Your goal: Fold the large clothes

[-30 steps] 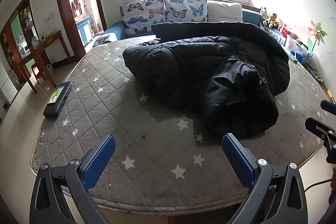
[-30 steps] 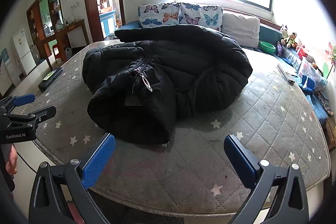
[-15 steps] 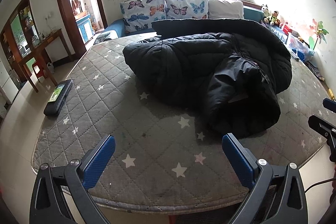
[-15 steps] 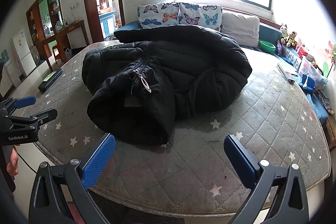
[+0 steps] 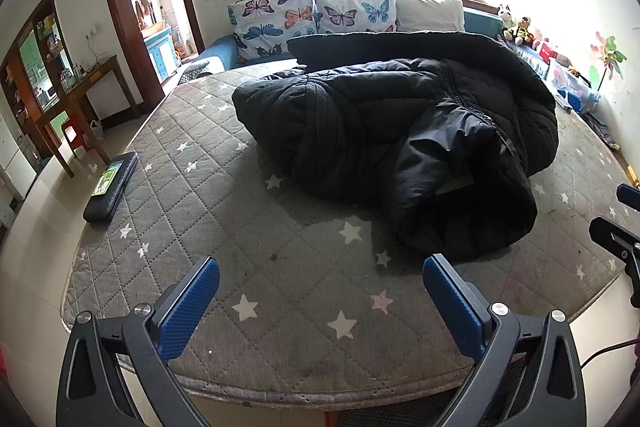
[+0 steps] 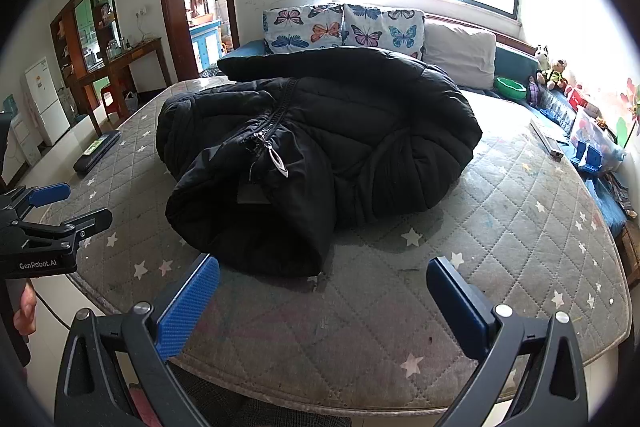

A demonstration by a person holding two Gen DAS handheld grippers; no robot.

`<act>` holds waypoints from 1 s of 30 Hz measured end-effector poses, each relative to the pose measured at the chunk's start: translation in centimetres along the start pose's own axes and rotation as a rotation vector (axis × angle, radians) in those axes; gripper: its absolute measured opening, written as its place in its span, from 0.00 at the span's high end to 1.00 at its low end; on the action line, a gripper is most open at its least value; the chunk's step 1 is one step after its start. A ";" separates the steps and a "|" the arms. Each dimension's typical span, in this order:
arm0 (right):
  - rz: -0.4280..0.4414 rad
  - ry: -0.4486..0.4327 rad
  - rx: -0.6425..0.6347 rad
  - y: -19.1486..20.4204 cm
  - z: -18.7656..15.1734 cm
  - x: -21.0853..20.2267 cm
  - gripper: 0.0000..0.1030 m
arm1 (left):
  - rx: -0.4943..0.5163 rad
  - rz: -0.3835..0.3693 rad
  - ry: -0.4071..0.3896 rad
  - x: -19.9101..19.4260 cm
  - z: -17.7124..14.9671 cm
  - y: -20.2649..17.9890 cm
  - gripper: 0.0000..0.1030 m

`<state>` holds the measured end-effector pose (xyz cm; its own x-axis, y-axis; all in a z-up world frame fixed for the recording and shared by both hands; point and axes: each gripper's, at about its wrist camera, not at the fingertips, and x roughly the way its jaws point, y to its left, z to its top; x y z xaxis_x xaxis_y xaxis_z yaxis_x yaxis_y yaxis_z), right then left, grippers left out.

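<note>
The fold looks barely begun, if at all. The black padded coat [image 5: 392, 139] lies in a loose, rumpled heap on the bed [image 5: 256, 267], toward 12 to 1 o'clock from the left gripper [image 5: 320, 301] and toward 11 to 12 o'clock from the right gripper [image 6: 323, 299]. Neither gripper touches it: both hang over the near edge of the bed with their blue fingers [image 6: 188, 301] spread wide and nothing between them. Flattening the coat, bringing in the sleeves and doubling the body all seem left to do.

The coat is puffy and quilted in stitched bands, with a smooth, faintly shiny shell. It is bunched so that a rounded bulge, probably the collar or hood end, sags toward the near edge of the bed. A zip [image 6: 276, 131] runs down the crest, ending in a silvery pull [image 6: 279, 163]. I would judge it bulky and springy, likely to slip and puff back open.

The bed cover is grey, diamond-quilted, dotted with stars, and worn at the rim. Butterfly-print pillows [image 5: 312, 15] stand at 12 o'clock, beyond the coat.
</note>
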<state>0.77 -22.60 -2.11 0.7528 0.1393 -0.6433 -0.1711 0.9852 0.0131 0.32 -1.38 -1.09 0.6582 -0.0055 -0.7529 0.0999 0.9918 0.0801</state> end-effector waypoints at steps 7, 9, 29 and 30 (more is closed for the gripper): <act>0.003 0.003 -0.004 0.0 0.0 0.3 0.00 | 0.000 0.004 0.007 0.3 0.1 0.0 0.00; 0.003 0.003 -0.004 0.0 0.0 0.4 0.00 | 0.003 0.006 0.011 0.4 0.2 -0.1 0.00; 0.006 0.014 -0.019 0.1 0.4 1.0 0.00 | 0.030 0.033 0.030 1.5 0.8 -0.4 0.00; 0.004 0.014 -0.023 0.1 0.4 1.0 0.00 | 0.030 0.034 0.032 1.6 0.8 -0.4 0.00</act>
<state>1.78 -22.31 -2.43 0.7432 0.1416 -0.6539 -0.1886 0.9821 -0.0017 1.96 -1.89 -1.77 0.6376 0.0328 -0.7697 0.1008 0.9870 0.1255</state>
